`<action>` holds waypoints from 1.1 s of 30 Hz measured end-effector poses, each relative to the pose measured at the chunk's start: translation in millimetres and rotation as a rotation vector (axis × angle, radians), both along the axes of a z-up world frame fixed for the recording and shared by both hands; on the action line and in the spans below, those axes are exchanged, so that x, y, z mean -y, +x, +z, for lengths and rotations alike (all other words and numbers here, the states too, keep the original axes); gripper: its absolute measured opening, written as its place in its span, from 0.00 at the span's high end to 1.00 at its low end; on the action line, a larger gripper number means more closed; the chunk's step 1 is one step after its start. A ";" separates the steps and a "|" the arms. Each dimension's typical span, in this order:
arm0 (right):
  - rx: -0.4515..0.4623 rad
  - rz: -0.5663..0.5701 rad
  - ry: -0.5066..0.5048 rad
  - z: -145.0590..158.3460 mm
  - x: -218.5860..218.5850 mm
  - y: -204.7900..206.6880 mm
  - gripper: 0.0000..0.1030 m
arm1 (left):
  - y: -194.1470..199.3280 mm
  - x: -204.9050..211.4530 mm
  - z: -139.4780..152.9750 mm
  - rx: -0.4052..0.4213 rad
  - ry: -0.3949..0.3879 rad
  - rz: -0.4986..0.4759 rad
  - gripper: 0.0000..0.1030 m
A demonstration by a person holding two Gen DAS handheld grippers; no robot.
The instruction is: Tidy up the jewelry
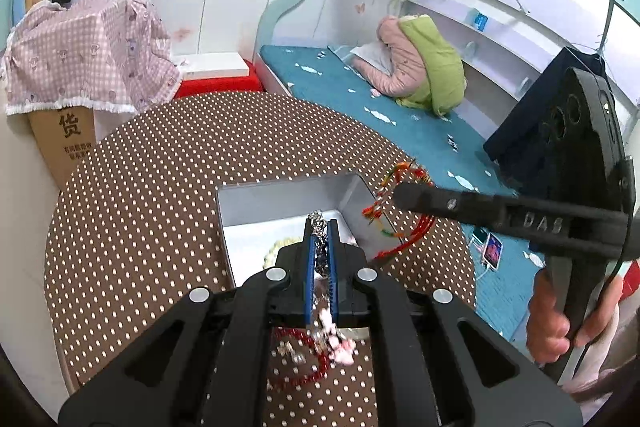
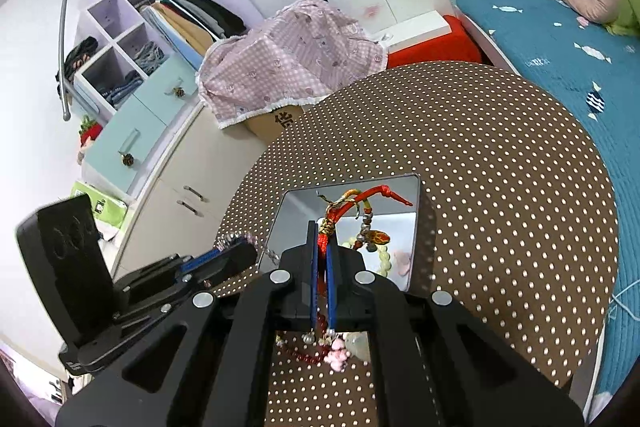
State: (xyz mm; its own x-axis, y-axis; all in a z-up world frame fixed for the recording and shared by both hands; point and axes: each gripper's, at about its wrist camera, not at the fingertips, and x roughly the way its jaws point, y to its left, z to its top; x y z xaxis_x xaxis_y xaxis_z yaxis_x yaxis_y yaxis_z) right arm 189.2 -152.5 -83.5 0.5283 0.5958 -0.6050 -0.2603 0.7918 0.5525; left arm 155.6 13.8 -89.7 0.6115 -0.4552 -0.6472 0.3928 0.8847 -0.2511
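A: Left wrist view. Left tool (image 1: 321, 227) pinched shut on a silver chain (image 1: 317, 217); links bunch between the blue pads and poke out past the tips. It hangs over the open metal tin (image 1: 280, 199) on the dotted desk (image 1: 160, 187). Pale bead bracelet (image 1: 276, 251) lies inside the tin.

B: And the other one?

A: Right tool (image 1: 400, 195) comes in from the right, closed on a red corded bracelet (image 1: 404, 227) that dangles over the tin's right wall. A hand (image 1: 554, 323) grips its handle. Below the left tool, a dark red bead strand (image 1: 308, 367) and a pink charm (image 1: 342, 349) sit on the desk, near side of the tin.

B: Right wrist view?

A: Right tool (image 2: 321, 231) clamped on the red cord's knotted section (image 2: 328, 223); loop and small metal charms (image 2: 370, 233) hang ahead of the tips, above the tin (image 2: 416, 203). Left tool (image 2: 236, 251) shows at lower left, chain end glinting at its tip.

B: Handling?

A: Judgement only: all light and limp. Chain is slippery, will slide and pool, so pinch a bunch of links. Cord is soft, grippy at the knot; best hold there. Charms swing and may snag the tin rim.
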 end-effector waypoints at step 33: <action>-0.027 -0.036 -0.090 -7.9 -1.2 -0.7 0.46 | 10.3 1.3 -25.4 -0.082 0.092 0.075 0.76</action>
State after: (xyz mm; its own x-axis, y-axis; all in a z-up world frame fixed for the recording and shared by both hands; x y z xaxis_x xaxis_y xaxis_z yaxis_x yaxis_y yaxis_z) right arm 188.5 -151.2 -91.4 0.5313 0.5196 -0.6691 -0.2172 0.8470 0.4852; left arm 166.0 12.5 -115.1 0.5854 -0.3466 -0.7329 0.3058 0.9316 -0.1963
